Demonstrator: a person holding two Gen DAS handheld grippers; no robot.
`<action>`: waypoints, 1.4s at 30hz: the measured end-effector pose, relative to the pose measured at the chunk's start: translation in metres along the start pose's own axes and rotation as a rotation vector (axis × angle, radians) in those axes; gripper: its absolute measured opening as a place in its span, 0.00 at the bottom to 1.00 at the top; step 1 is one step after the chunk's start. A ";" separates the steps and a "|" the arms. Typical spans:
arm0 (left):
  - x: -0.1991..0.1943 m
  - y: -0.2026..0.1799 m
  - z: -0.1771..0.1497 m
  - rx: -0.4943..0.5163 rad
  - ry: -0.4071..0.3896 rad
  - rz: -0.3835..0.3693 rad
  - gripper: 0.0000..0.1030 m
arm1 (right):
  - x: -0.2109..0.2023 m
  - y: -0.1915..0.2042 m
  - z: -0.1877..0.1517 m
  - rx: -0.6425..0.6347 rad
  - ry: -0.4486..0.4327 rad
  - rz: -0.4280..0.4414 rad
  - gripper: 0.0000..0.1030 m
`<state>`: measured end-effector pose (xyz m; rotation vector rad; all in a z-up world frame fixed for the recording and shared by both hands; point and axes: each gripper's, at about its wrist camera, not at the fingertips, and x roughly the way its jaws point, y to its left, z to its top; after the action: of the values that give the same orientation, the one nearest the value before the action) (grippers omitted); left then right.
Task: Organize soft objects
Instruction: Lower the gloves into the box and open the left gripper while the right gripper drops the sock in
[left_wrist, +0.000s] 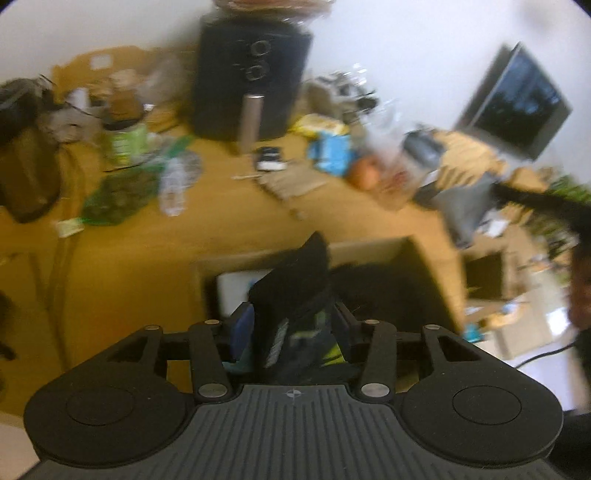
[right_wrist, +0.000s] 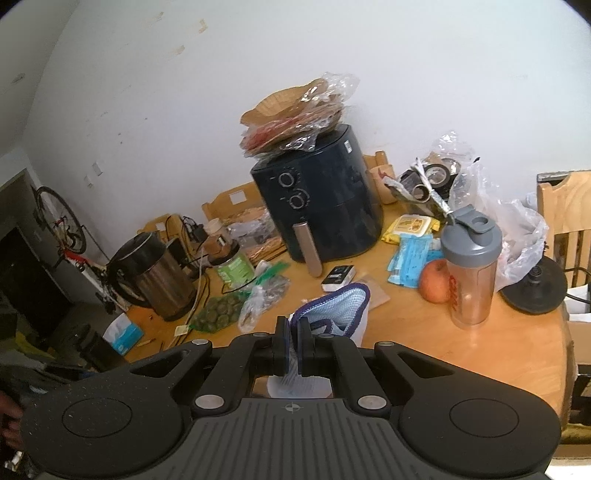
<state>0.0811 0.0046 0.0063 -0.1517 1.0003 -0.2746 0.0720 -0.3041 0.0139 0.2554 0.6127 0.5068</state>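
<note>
Black soft cloth (left_wrist: 295, 273) with a bit of yellow-green and grey on it stands between the two fingers of my left claw (left_wrist: 291, 317). My fingers are apart, one on each side of the cloth. This view is blurry, so I cannot tell if they touch it. The cloth hangs over an open brown box (left_wrist: 406, 251). The box is dark inside, with something white in one corner. It sits by the near edge of the wooden table (left_wrist: 147, 258). I cannot tell if it stands on the table or just in front of it. At the far edge of the table stands a big black air fryer (left_wrist: 251, 74). An apple (left_wrist: 365, 171) lies toward the right edge, among bags and packets.

From my right claw (right_wrist: 291, 332) the view is sharp. My two fingers are pressed together on a light blue cloth (right_wrist: 340, 306) with a dark blue rim. The cloth sticks up past my fingertips and folds over, above the near edge of the table (right_wrist: 498, 362). The air fryer (right_wrist: 332, 206) is at the far edge by the white wall, with a pile of bags on top. A see-through bottle (right_wrist: 471, 273) with a grey lid stands upright near the right edge. The apple (right_wrist: 434, 280) lies just beside it. A shiny kettle (right_wrist: 155, 273) stands at the left edge.
</note>
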 end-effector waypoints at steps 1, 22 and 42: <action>0.002 -0.001 -0.005 0.011 0.002 0.042 0.44 | -0.001 0.002 -0.001 -0.002 0.002 0.006 0.06; -0.016 -0.021 -0.051 -0.007 -0.078 0.162 0.53 | 0.021 0.085 -0.008 -0.113 0.116 0.318 0.08; -0.019 -0.021 -0.059 0.000 -0.048 0.224 0.92 | 0.024 0.107 -0.069 -0.312 0.342 -0.049 1.00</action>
<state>0.0187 -0.0101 -0.0045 -0.0449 0.9604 -0.0656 0.0069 -0.1947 -0.0126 -0.1461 0.8576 0.5955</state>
